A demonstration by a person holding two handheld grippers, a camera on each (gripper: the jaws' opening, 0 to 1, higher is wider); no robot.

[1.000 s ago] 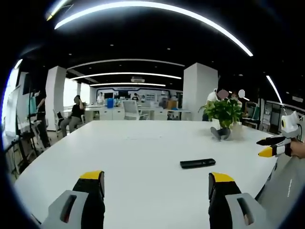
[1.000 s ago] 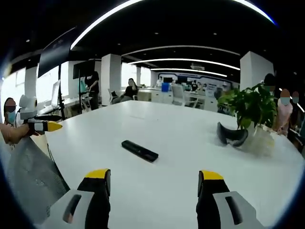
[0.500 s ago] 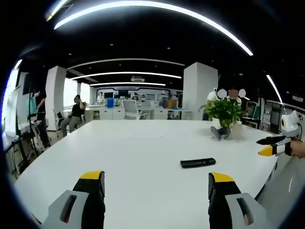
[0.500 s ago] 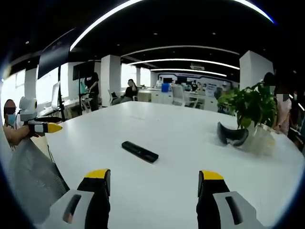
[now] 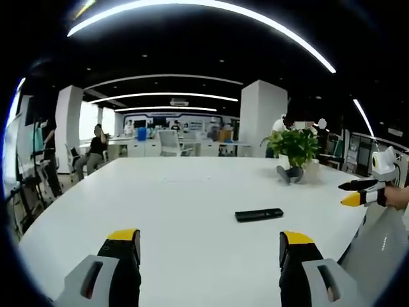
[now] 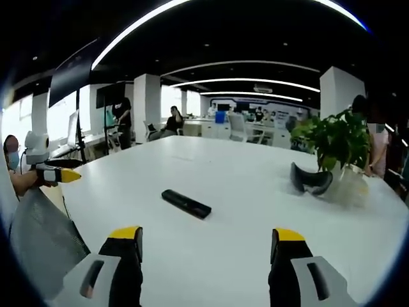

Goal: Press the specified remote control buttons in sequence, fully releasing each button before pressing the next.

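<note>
Remote control (image 5: pixel 259 215) flat on white table (image 5: pixel 179 211), open-plan office.

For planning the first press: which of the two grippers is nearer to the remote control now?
Neither clearly: the remote control lies flat between them, the left gripper and right gripper both open, apart from it.

Long ceiling light strips (image 5: pixel 211 7) bow across the top of my views; the white desk (image 5: pixel 179 204) glares softly, the far office looks hazy, and edges curve.
</note>
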